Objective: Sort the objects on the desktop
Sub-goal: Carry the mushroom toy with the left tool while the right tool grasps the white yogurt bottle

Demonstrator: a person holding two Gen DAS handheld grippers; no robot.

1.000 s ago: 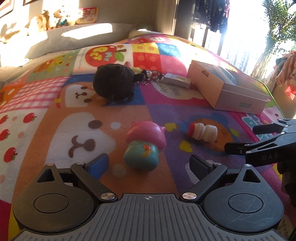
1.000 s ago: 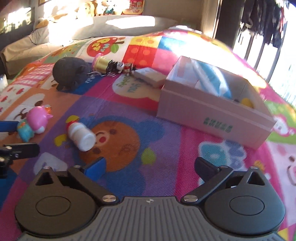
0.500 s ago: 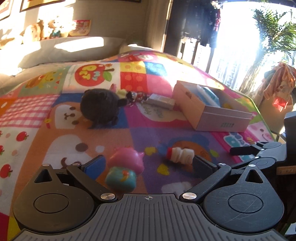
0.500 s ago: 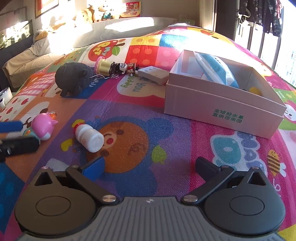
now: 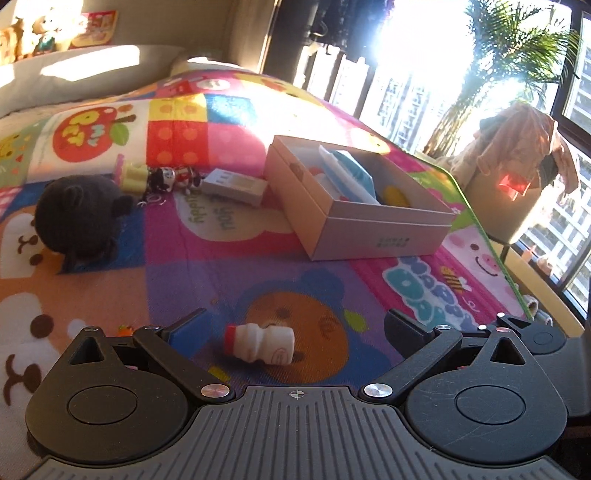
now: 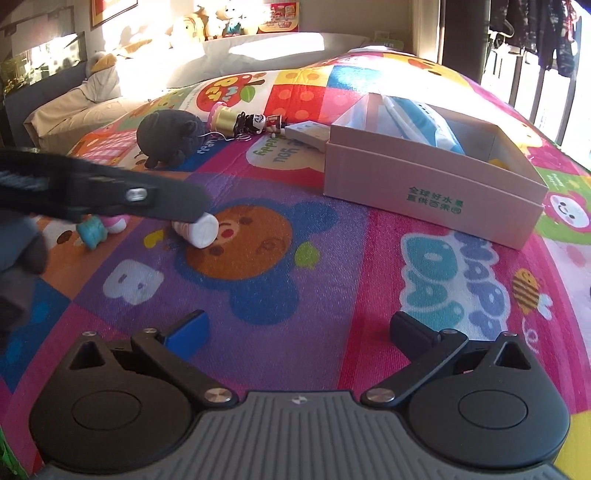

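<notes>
left gripper [image 5: 295,326] spread wide around small white bottle [image 5: 260,343] lying on its side mid-mat [image 5: 221,258], well short of box [image 5: 369,236]. best closed across the waist. right gripper [image 6: 299,332] spread, holding nothing.

Behind the patchwork play mat [image 6: 332,280] you see a long grey cushion [image 6: 280,44] lit by a patch of sun, with stuffed toys [image 6: 207,22] lined up along the ledge above it. To your far right, a palm plant [image 5: 517,51] stands outside the bright window, and a basket [image 5: 506,192] draped with an orange cloth [image 5: 524,136] sits just off the mat's edge. Dark clothes [image 6: 535,33] hang near the window rail.
</notes>
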